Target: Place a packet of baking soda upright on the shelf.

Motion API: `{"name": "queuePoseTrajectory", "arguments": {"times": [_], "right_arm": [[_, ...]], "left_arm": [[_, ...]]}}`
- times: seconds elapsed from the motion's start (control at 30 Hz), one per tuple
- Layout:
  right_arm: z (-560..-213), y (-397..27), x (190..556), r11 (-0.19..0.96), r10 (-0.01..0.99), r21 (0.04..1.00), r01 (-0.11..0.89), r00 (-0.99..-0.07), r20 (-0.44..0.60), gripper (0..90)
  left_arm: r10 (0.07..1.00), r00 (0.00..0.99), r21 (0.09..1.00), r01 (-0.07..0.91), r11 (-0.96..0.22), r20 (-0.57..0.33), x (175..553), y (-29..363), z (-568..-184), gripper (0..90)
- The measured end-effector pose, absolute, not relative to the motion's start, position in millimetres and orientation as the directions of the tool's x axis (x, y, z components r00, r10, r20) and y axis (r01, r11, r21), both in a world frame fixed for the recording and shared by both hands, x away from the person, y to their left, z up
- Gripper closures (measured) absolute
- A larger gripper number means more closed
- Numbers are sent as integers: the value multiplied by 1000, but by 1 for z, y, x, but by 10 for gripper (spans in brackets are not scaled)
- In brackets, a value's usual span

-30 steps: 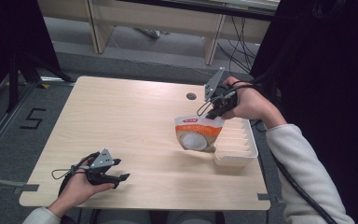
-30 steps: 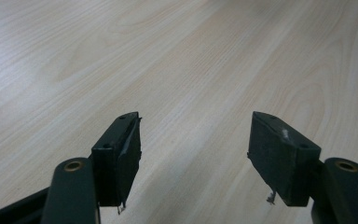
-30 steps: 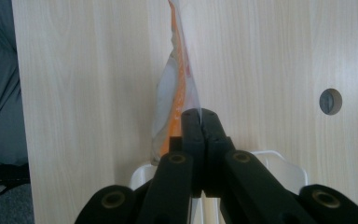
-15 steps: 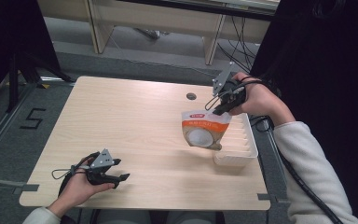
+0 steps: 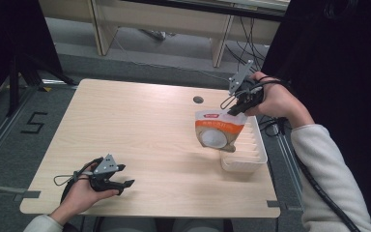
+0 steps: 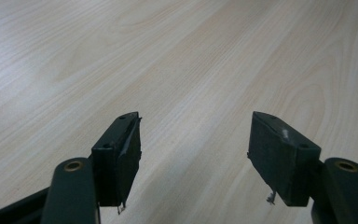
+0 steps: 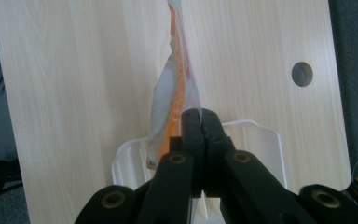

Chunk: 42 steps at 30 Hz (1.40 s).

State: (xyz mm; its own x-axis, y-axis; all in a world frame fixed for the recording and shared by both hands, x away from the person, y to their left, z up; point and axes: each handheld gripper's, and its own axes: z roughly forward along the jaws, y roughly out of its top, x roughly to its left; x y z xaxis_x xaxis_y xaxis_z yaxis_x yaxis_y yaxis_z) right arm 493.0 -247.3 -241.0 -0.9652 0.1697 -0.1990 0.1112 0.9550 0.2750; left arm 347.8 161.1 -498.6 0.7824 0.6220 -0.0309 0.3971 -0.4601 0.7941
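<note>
An orange-and-white pouch (image 5: 218, 132) hangs upright by its top edge above a ribbed white tray (image 5: 251, 157)

White tray (image 5: 251, 162) on wooden table (image 5: 140, 125)

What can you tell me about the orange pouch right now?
The orange pouch is a flat, glossy plastic bag with a white top band bearing a red label and a round white picture on its front. It hangs upright in the air, pinched at its top edge by the shut right gripper, its lower end over the near-left part of the white ribbed tray. Seen edge-on in the right gripper view, it bulges slightly.
</note>
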Motion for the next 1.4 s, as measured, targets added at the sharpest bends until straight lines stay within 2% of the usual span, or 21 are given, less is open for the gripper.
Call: {"name": "queuePoseTrajectory", "arguments": {"times": [0.73,1.03,1.07,1.4], "right_arm": [[-235,-277,498,948,230,271,170,-951,-207,900],[-237,-282,501,950,220,265,163,-955,-201,900],[-237,-283,502,955,197,263,140,-959,-205,900],[-238,-290,502,956,210,248,157,-956,-204,900]], "left_arm": [[618,786,793,393,-466,-26,348,161,-499,336],[616,787,794,391,-466,-26,349,162,-498,336],[613,790,794,385,-470,-20,349,162,-498,336],[620,784,794,396,-460,-32,348,161,-499,336]]}}
